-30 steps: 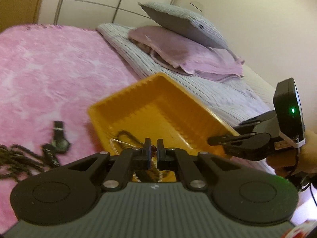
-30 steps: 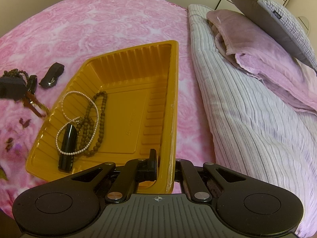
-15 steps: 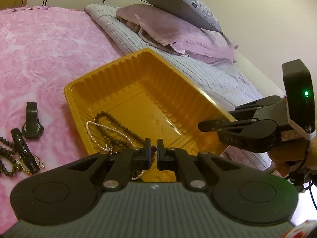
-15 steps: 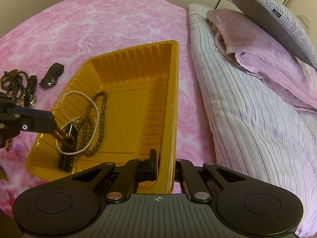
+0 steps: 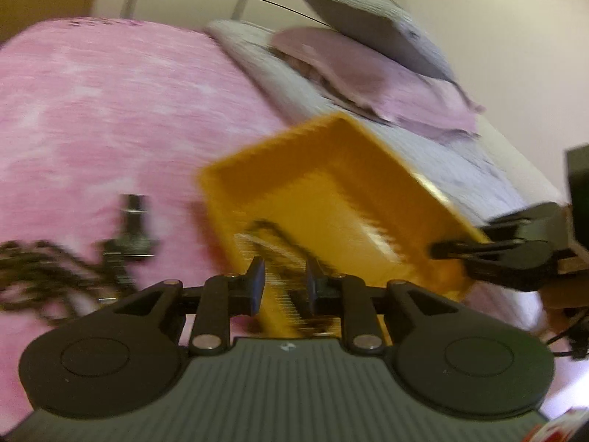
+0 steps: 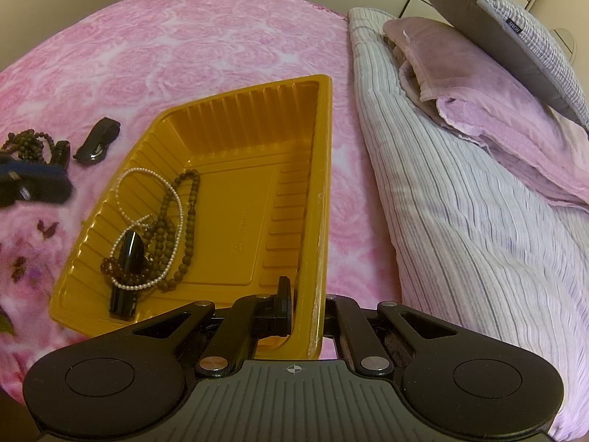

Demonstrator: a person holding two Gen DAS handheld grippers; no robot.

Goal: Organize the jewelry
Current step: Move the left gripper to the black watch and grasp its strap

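An orange plastic tray (image 6: 228, 140) lies on the pink bedspread; it also shows blurred in the left wrist view (image 5: 331, 169). Inside lie a pearl necklace (image 6: 123, 188), brown bead strands (image 6: 191, 217) and a black cylinder (image 6: 127, 269). My right gripper (image 6: 305, 305) is shut on the tray's right wall. My left gripper (image 5: 281, 283) is open and empty over the tray's near-left edge; it shows as a dark blur in the right wrist view (image 6: 33, 184). A black watch (image 6: 97, 141) and a dark bead strand (image 6: 27, 143) lie left of the tray.
A striped pillow (image 6: 460, 221), a folded purple blanket (image 6: 489, 110) and a grey cushion (image 6: 515, 29) lie right of the tray. Pink bedspread (image 6: 184, 44) stretches beyond it. White wardrobe doors stand at the back.
My left gripper has opened and let the brown bead bracelet go into the tray, then pulled back to the left, out of the tray. The right gripper and the tray have not moved.
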